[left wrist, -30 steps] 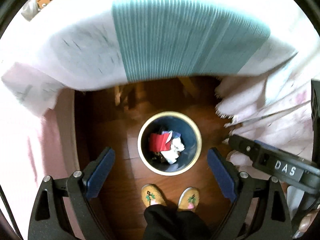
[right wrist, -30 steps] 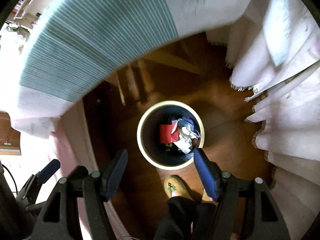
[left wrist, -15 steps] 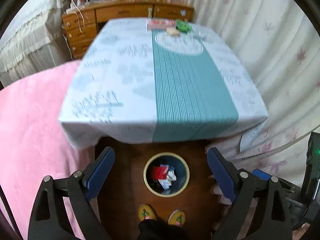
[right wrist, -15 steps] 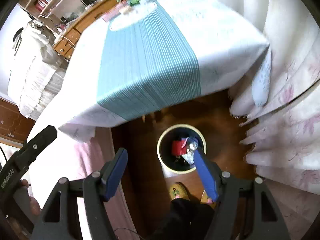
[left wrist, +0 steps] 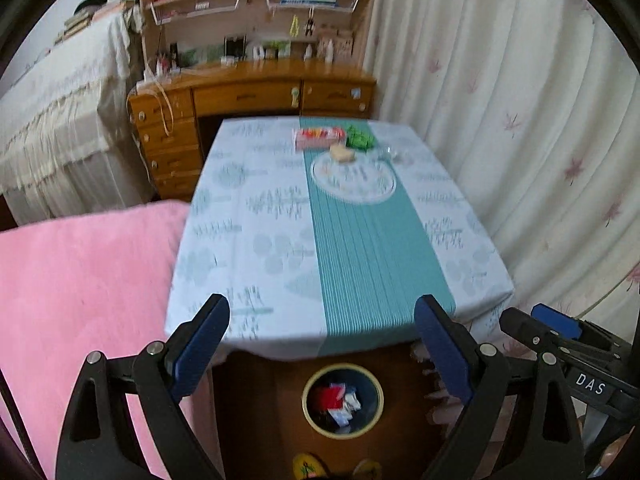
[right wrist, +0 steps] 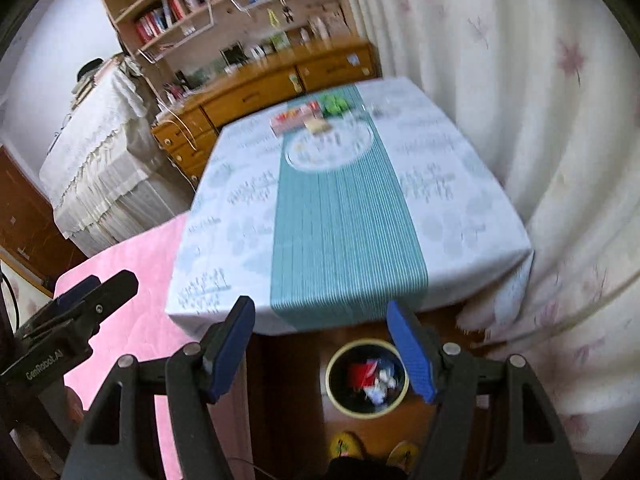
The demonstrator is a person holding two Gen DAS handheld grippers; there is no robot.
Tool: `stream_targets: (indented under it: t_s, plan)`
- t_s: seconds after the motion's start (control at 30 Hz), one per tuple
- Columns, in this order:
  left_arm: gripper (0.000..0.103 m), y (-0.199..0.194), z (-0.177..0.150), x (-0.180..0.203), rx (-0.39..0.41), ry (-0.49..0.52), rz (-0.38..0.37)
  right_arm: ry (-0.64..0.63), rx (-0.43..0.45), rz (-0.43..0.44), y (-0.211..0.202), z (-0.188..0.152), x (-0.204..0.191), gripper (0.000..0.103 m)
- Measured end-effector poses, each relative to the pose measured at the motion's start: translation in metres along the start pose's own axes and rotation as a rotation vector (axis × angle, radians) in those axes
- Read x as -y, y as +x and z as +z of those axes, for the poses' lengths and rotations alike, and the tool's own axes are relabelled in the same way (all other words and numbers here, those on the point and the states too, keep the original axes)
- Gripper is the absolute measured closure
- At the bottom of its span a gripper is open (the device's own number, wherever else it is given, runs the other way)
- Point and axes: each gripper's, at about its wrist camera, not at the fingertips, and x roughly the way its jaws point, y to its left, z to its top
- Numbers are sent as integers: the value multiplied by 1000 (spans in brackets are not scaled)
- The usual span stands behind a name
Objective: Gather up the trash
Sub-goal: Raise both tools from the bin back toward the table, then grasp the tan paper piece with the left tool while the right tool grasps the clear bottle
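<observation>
A round bin [left wrist: 342, 400] [right wrist: 367, 377] with red and white trash inside stands on the wooden floor by the table's near edge. At the table's far end lie a red-and-white packet [left wrist: 318, 137] [right wrist: 295, 117], a green wrapper [left wrist: 359, 137] [right wrist: 335, 105] and a tan piece [left wrist: 342, 153] [right wrist: 317, 125]. My left gripper [left wrist: 322, 344] is open and empty, held high above the bin. To its right my right gripper [right wrist: 320, 338] is also open and empty. Each gripper shows at the edge of the other's view.
The table [left wrist: 248, 240] has a white and teal cloth. A pink-covered surface [left wrist: 80, 280] lies at the left, pale curtains [left wrist: 540, 140] hang at the right. A wooden desk with shelves [left wrist: 256, 92] stands behind. A person's slippers [right wrist: 348, 446] are under me.
Both grippers have risen from just above the bin to well above the table, and tilted up so the whole table top and the desk behind it came into view. Jaws stayed open.
</observation>
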Motion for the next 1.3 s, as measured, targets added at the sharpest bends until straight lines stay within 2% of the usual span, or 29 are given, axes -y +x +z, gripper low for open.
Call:
stream_targets:
  t_s: [0.3, 0.5, 0.6, 0.7, 0.8, 0.93, 1.1, 1.3]
  plan:
    - [10, 4, 39, 2, 69, 39, -7, 7, 73, 7, -2, 36, -3, 34]
    - [10, 37, 74, 9, 76, 37, -7, 6, 87, 37, 16, 74, 10, 34]
    - [10, 74, 98, 11, 49, 12, 12, -2, 94, 39, 39, 101, 20, 34]
    - [10, 116, 123, 11, 16, -26, 37, -14, 66, 59, 77, 135, 35, 34]
    - [10, 160, 148, 12, -18, -74, 70, 12, 6, 119, 135, 180, 55, 34]
    - [10, 237, 187, 13, -91, -170, 90, 50, -74, 186, 204, 226, 80, 34]
    - [10, 324, 215, 20, -141, -238, 115, 107, -167, 225, 303, 269, 114, 34]
    - [10, 403, 225, 21, -222, -273, 166, 251, -261, 282, 389, 291, 143, 34]
